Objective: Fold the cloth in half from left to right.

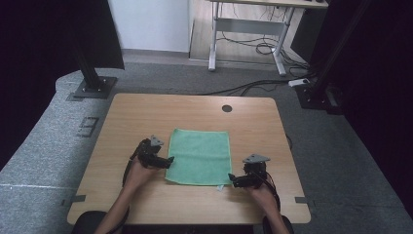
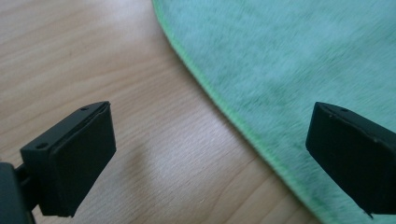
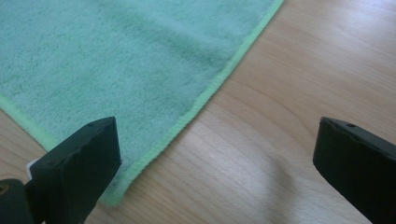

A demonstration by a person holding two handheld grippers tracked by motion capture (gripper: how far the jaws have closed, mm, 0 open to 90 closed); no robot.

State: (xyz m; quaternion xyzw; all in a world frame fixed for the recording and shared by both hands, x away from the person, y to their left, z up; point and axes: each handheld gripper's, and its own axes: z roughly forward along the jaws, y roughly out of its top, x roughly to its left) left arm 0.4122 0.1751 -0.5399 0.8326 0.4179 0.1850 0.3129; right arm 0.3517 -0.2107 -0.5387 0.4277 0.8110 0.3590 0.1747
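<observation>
We have the cloth [image 1: 200,157] lying flat mid-desk [image 1: 136,117], unfolded, with our left gripper [image 1: 169,161] and right gripper [image 1: 232,179] both wide apart at its near corners, nothing grasped yet.

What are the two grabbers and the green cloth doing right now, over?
Left gripper open, at the left edge of the green cloth. Right gripper open, at its near right corner. Cloth flat on table, nothing in the way.

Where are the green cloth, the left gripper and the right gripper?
green cloth [image 1: 200,156]: high view, middle of its flat surface.
left gripper [image 1: 169,161]: high view, between its tips.
right gripper [image 1: 232,179]: high view, between its tips.
</observation>
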